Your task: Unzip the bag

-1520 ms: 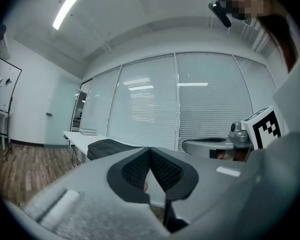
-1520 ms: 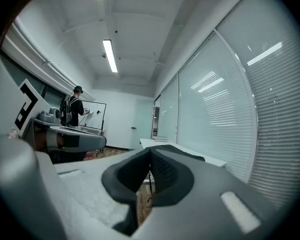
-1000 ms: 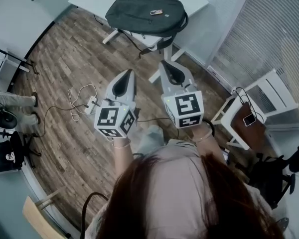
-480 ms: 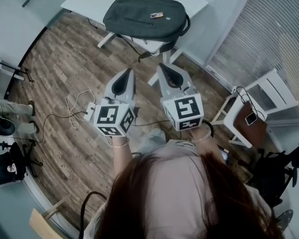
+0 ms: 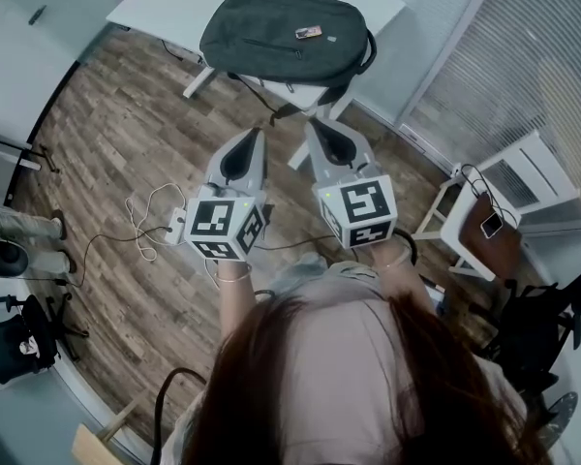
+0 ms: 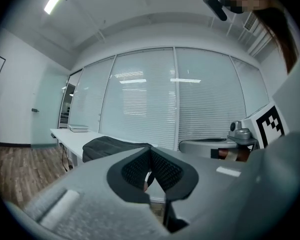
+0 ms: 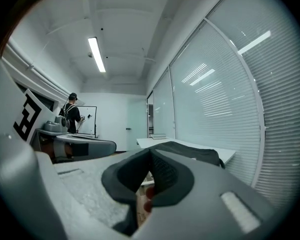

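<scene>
A dark grey bag lies flat on a white table, with a small tag on its top; a strap hangs over the near edge. My left gripper and right gripper are held side by side above the wooden floor, short of the table and pointing at the bag. Both are shut with nothing between the jaws. In the left gripper view the bag lies beyond the closed left gripper. The right gripper view shows the bag just past the closed right gripper.
A white chair stands at the right with a phone on its brown seat. A power strip and cables lie on the floor at the left. Blinds line the window wall. A person stands far off at a whiteboard.
Both grippers have moved forward together toward the table, and the bag sits a little closer to their tips. The jaws of both stay closed.
</scene>
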